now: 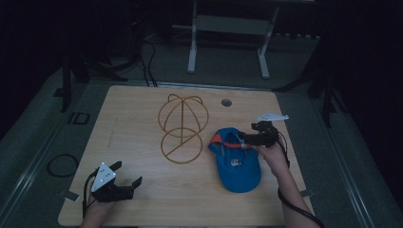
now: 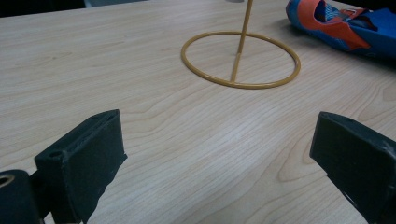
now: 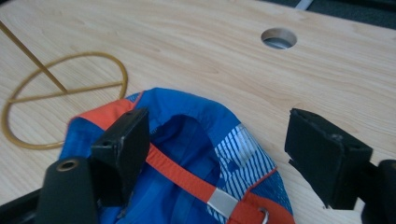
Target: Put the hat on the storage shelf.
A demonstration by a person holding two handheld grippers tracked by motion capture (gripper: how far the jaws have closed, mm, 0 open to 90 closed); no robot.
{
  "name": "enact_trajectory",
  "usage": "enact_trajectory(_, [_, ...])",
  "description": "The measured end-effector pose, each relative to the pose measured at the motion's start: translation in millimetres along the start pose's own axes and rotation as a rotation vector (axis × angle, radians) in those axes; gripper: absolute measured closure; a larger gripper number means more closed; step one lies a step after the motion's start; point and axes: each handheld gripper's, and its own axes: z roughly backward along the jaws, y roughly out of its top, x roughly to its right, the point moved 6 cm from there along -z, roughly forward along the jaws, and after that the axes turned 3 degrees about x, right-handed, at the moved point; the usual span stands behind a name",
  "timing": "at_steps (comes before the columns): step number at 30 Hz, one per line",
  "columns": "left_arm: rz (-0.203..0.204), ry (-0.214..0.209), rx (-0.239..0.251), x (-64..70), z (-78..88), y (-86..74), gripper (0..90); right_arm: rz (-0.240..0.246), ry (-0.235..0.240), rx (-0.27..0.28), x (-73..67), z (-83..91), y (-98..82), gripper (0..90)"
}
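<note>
Light wood worktop [image 1: 142,190], a round cable hole [image 1: 226,102] seen near its far edge.

A blue baseball cap [image 1: 236,164] with orange trim is laid right of centre, crown opening toward the far side, brim toward the person. In the right gripper view the orange rear strap [image 3: 182,175] with a grey tab and metal buckle is seen across the opening.

A yellow wire hat stand [image 1: 182,128] is placed at mid-worktop, just left of the cap: ring base flat on the wood, a dome of wire hoops above it. From the high view it cannot be told whether cap and ring base touch.

Right gripper [image 1: 243,138] is held at the far, open end of the cap. Fingers are spread wide, nothing clamped. In the right gripper view one finger [image 3: 122,151] is seen over the cap's rear edge by the orange band, the other off to the side over bare wood. Contact with the fabric cannot be confirmed.

Left gripper [image 1: 127,174] is held at the near left corner, well apart from cap and stand, grey triangular plate on top. Fingers [image 2: 88,161] are wide apart, empty, low over bare wood. Stand base and cap edge are seen ahead in the left gripper view.
</note>
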Motion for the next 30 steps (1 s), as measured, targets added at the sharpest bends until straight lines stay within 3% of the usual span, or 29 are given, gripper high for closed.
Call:
enact_trajectory(3, [0.013,-0.012,-0.003,-0.1,-1.0,-0.9,3.4,0.011,0.003,-0.020,-0.5,-9.1,-2.1,28.4])
enact_trajectory(5, [0.017,-0.015,0.000,-0.7,-1.2,-0.9,3.4,0.028,-0.010,-0.069,0.0,-24.0,-7.6,31.7])
enact_trajectory(9, [0.019,-0.016,0.011,-1.1,-0.8,-0.1,3.4,0.020,-0.020,-0.104,2.7,-37.1,-12.9,31.8])
enact_trajectory(13, [0.018,-0.012,0.010,-1.6,-0.7,-0.3,3.4,0.033,-0.049,-0.178,2.0,-55.6,-24.7,31.0])
enact_trajectory(16, [0.023,-0.014,0.005,-1.8,-1.1,-1.0,3.4,0.030,-0.047,-0.196,0.7,-60.1,-27.8,29.2])
enact_trajectory(21, [0.018,-0.019,0.006,-1.6,-1.2,-1.0,3.3,0.075,-0.063,-0.257,-2.0,-70.5,-36.9,27.2])
enact_trajectory(30, [0.019,-0.019,0.001,-1.8,-2.0,-1.6,3.3,0.060,-0.062,-0.287,0.7,-74.1,-41.6,29.4])
